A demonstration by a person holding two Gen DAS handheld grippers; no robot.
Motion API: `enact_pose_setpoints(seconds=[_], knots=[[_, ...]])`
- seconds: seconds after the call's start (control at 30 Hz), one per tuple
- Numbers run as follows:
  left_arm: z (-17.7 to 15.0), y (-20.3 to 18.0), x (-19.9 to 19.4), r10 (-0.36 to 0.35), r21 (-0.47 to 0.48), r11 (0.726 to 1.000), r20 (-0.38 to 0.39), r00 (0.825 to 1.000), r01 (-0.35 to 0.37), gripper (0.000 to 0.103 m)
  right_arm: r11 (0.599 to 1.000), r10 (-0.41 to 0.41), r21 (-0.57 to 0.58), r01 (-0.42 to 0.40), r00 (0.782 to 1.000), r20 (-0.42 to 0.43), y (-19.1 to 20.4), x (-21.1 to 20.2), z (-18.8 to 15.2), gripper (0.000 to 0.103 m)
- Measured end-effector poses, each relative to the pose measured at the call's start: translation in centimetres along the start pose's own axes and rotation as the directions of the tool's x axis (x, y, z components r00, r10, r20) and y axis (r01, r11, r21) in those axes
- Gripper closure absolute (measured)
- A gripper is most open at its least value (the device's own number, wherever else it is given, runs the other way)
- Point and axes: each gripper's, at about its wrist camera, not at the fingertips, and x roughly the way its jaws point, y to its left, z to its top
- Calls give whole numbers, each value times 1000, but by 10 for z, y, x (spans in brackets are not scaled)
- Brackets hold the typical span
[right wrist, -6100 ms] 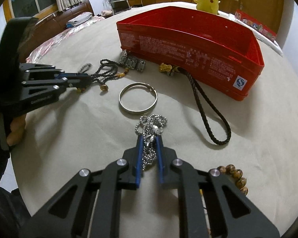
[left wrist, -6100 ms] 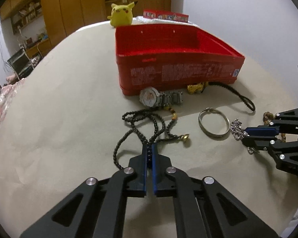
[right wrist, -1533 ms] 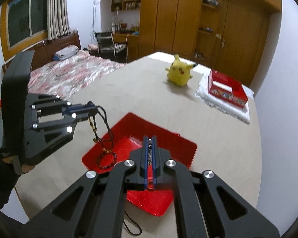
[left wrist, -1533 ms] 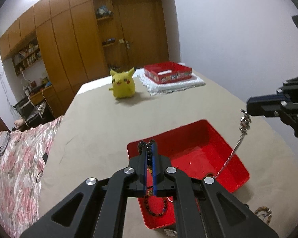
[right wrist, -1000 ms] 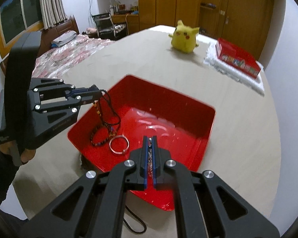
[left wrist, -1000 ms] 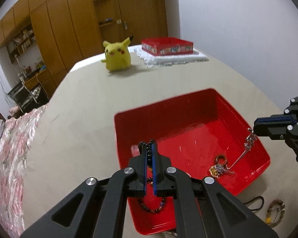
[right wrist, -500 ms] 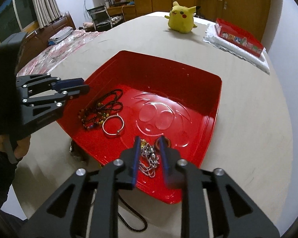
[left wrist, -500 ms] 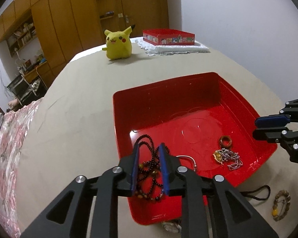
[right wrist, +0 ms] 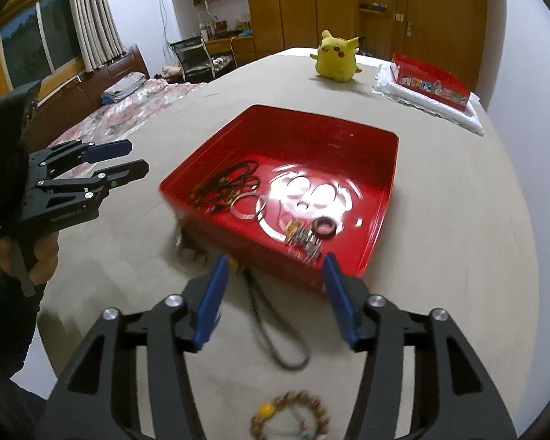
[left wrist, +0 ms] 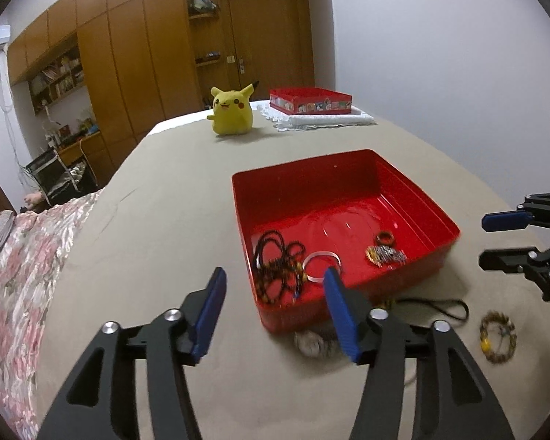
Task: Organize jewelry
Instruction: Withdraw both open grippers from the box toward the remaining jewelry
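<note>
Lying in the red tray [right wrist: 379, 205], the silver chain [right wrist: 304, 242] is bunched, axis unclear.

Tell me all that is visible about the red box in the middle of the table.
The red box is a shallow, open, roughly square container with a glossy inside, perhaps plastic or metal. It rests flat on the beige table, no lid on it. Inside lie a black beaded necklace, a silver bangle, a brownish ring and a bunched silver chain. No claw touches it. A black cord lies on the table beside its near wall.
</note>
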Motion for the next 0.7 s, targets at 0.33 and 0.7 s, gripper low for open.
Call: enact_pose_setpoints(seconds=[0.33, 0.7], knots=[[-56, -18, -27, -13, -22, 1000, 4, 1000, 13, 38, 998, -62, 29, 62, 998, -22, 9, -9, -82, 12], [-78, -54, -21, -78, -33, 996, -27, 997, 77, 29, 993, -72, 82, 80, 993, -92, -15, 2, -127, 12]])
